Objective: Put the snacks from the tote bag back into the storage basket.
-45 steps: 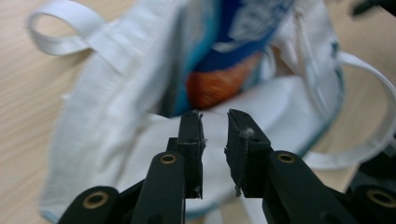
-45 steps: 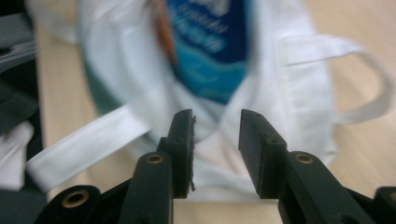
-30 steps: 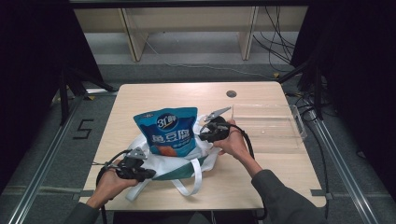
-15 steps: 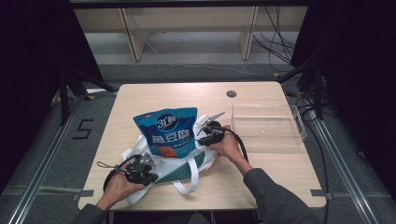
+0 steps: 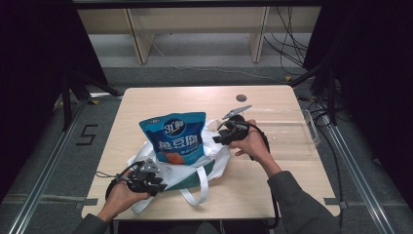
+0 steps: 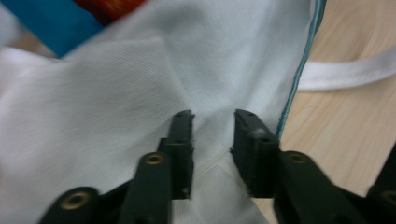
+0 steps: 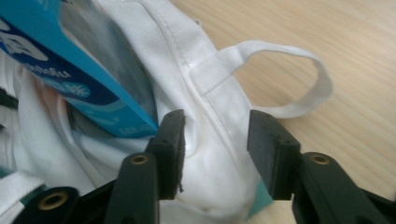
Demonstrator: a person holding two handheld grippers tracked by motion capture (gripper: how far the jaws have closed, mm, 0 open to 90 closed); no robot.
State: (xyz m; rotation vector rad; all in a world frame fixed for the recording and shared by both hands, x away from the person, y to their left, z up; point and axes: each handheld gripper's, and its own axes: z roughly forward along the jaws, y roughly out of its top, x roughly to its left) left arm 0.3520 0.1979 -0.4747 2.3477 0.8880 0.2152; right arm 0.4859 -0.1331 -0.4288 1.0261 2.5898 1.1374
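From the high view I see the white tote bag (image 5: pixel 187 168) lying at the lower middle of the frame on the wooden table (image 5: pixel 292 195), with the blue snack pouch (image 5: pixel 176 138) standing up out of its mouth, just above the middle. My left gripper (image 5: pixel 146 176) sits at the lower left, at the bag's near corner; my right gripper (image 5: pixel 229 130) is right of centre, at the bag's far rim beside the pouch. A clear plastic tray (image 5: pixel 292 136) lies at the right side of the table.

In the left gripper view the jaws have just been opening — they stand apart in the lower middle, with white bag cloth (image 6: pixel 116 107) bunched between them but not pinched. The bag's green-edged hem runs down the right, a white strap (image 6: pixel 355 74) lies at the right edge.

In the right gripper view the jaws have also just been opening and are parted — the bag's rim (image 7: pixel 215 116) lies between them, loose. The pouch's blue corner (image 7: pixel 88 93) touches the jaw nearest the frame's left; a handle loop (image 7: pixel 299 79) rests on the table at the upper right.
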